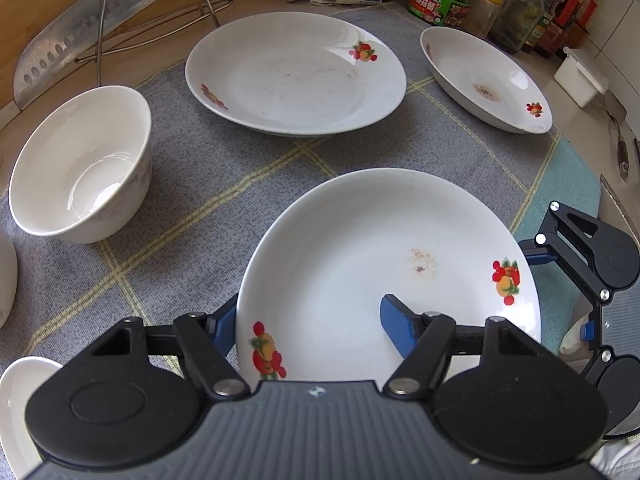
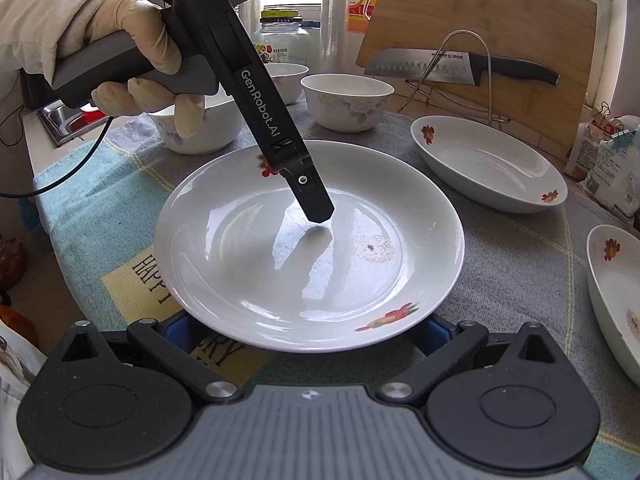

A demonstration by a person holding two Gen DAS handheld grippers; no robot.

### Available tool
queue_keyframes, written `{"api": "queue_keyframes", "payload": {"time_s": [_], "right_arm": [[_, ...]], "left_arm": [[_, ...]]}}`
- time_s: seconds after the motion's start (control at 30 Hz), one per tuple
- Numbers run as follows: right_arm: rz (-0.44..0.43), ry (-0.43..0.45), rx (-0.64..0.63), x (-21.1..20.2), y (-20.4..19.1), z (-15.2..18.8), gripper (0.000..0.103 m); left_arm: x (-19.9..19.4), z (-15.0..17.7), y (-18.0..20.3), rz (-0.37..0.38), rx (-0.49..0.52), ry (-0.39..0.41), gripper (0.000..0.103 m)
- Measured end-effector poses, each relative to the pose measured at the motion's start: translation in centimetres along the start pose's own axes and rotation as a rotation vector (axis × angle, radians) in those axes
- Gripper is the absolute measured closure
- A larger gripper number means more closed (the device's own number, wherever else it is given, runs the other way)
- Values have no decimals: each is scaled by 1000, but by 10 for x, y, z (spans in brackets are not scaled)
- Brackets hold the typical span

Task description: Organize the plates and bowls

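Left claw point(image 1: 310, 326) straddles plate point(image 1: 360, 240) rim, one finger hidden.

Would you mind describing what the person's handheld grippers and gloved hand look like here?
Each gripper is black, with round pivot discs, silver screws, blue finger pads and a ribbed grey body. The left gripper carries white "GenRobot.AI" lettering, a grey handle and a thin black cable. The left hand wears a cream latex glove below a pale quilted sleeve.

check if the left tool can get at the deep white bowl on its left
Probably yes. The left tool is open, straddling the rim of the near plate, and only bare mat lies between it and the bowl. It would need to come off that rim first.
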State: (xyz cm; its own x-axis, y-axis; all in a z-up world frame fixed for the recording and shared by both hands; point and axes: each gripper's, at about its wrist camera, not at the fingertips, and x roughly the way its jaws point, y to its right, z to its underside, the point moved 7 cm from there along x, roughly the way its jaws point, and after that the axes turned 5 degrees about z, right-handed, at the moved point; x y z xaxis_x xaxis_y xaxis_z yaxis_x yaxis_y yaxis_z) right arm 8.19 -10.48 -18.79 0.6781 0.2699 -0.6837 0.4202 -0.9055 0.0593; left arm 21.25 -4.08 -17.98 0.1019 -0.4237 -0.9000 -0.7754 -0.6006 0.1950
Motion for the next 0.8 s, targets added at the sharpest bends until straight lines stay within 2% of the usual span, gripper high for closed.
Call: {"api": "queue_keyframes", "payload": {"time_s": [0.8], "right_arm": [[-19, -33, -9, -3, 12, -7, 0]], "left_arm": [[-12, -12, 6, -11, 0, 28, 33]]}}
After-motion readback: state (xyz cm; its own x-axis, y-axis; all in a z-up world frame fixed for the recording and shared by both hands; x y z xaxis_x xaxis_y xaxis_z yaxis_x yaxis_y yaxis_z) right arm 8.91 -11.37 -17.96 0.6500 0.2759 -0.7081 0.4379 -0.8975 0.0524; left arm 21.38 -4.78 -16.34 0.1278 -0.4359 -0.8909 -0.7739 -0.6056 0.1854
